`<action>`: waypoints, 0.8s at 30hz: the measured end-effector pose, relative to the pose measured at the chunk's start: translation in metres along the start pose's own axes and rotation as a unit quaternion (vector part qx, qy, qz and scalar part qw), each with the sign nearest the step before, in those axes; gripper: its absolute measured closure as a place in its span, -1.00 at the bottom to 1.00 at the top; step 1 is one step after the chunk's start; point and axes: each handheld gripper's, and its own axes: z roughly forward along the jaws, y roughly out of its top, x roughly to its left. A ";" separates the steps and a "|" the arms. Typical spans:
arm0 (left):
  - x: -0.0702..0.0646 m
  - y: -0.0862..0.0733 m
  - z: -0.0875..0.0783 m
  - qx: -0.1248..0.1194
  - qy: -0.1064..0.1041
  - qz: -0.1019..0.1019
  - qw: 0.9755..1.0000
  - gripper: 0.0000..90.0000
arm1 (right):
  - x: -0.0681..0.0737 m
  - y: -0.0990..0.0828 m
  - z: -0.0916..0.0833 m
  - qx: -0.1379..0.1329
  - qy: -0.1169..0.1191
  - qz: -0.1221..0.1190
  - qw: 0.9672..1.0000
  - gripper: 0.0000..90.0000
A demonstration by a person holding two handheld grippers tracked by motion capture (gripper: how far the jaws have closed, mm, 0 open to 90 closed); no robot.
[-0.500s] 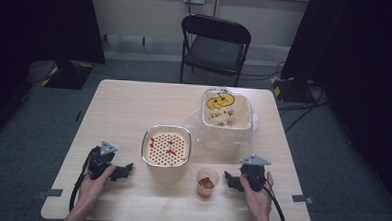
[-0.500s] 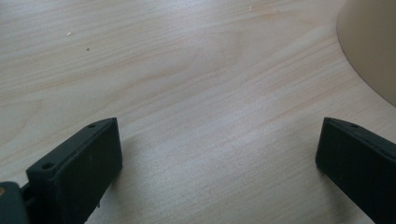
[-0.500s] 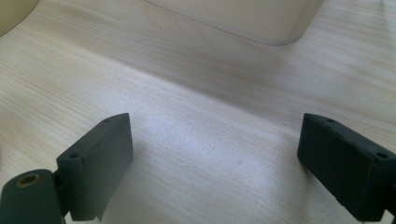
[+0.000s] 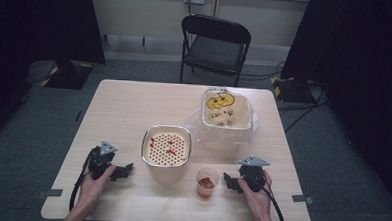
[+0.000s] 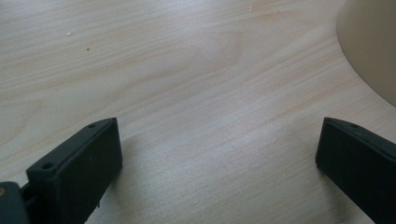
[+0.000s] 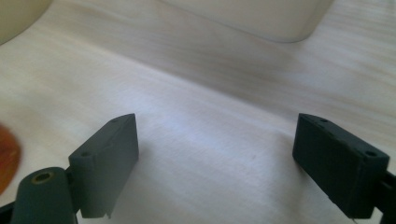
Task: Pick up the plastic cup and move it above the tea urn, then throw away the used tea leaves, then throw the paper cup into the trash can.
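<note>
Left hand-held gripper [image 4: 126, 168]: yours, resting on the bench [image 4: 129, 107] at the near left; jaws spread wide, bare wood between them, nothing held.
Right hand-held gripper [image 4: 229, 182]: near right, also on the bench; jaws wide apart and empty, pointing toward the cup.
Small plastic cup [image 4: 207, 182]: just beside the right jaws, upright, red pieces in the bottom. Likely your first pick.
Strainer bowl [image 4: 166, 145]: metal-rimmed, perforated insert with a few red bits on it; stands between your hands, just beyond the cup.
Lined tub [image 4: 226, 112]: farther back right, clear bag over its rim, yellow face print on the inside wall.
Folding chair [image 4: 215, 44]: beyond the bench's far edge, out of play.
Step judged: approach to the cup, not yet touching.
Doing it well: come in level, close on the cup's midwall, squeeze gently since thin plastic buckles, keep it upright while lifting, and steady the bowl with your left.
</note>
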 end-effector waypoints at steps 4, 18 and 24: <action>0.000 0.000 0.000 0.000 0.000 0.000 1.000 -1.00 | 0.006 -0.002 -0.008 0.003 0.031 0.003 1.000 -0.67; 0.000 0.000 0.000 0.000 0.001 0.000 1.000 -1.00 | 0.041 -0.008 -0.038 -0.008 0.138 -0.040 0.990 -0.63; 0.000 0.000 0.000 0.000 0.001 0.001 1.000 -1.00 | 0.058 0.002 -0.039 -0.032 0.175 -0.047 0.983 -0.63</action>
